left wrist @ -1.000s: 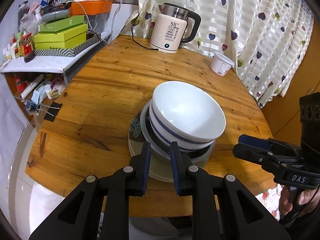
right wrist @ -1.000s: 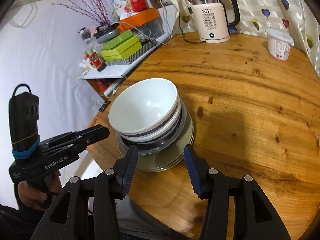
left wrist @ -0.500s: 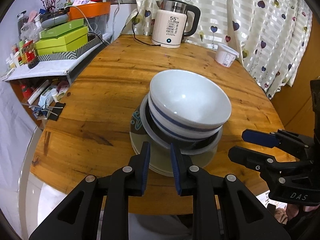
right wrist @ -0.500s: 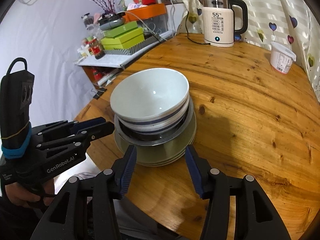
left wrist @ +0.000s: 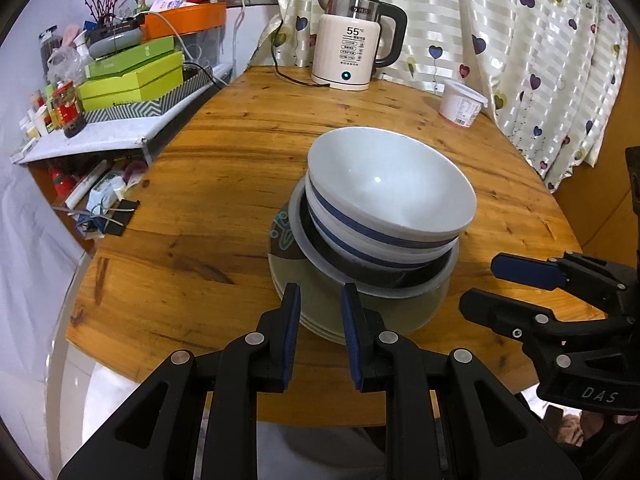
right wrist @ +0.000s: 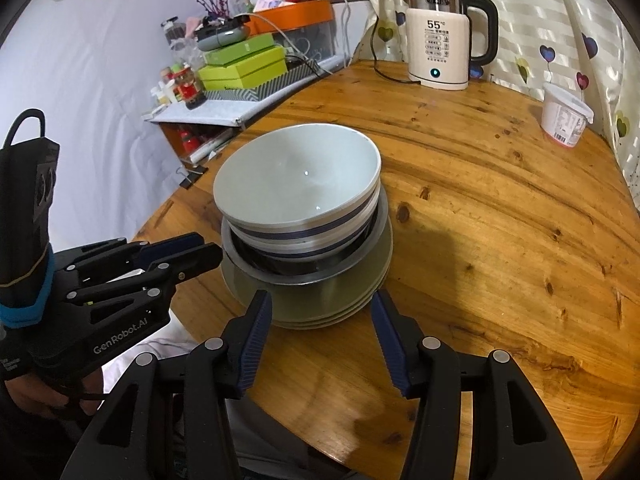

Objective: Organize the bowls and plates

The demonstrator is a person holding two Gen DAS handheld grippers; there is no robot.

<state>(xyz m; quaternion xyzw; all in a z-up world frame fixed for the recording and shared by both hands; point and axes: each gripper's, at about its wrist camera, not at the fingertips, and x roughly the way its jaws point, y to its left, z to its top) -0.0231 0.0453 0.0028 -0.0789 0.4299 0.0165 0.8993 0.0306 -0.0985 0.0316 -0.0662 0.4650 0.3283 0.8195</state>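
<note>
A stack stands on the round wooden table (left wrist: 224, 168): white bowls with blue bands (left wrist: 388, 188) nested in a grey-rimmed dark bowl (left wrist: 376, 284), on several pale green plates (left wrist: 320, 316). My left gripper (left wrist: 320, 300) is at the stack's near edge, jaws slightly apart, holding nothing. My right gripper (right wrist: 322, 308) is open and empty, just in front of the plates (right wrist: 320, 312) with the bowls (right wrist: 298, 176) above. The right gripper also shows in the left wrist view (left wrist: 496, 284), and the left gripper in the right wrist view (right wrist: 200, 250).
A white electric kettle (left wrist: 348, 60) with its cord stands at the table's far edge. A white plastic tub (left wrist: 460, 104) is at the far right by the curtain. A cluttered shelf with green boxes (left wrist: 132, 76) is left of the table.
Both grippers have drawn slightly nearer the stack, and the views have tilted up. The stack has not moved. The jaws stand as before.
</note>
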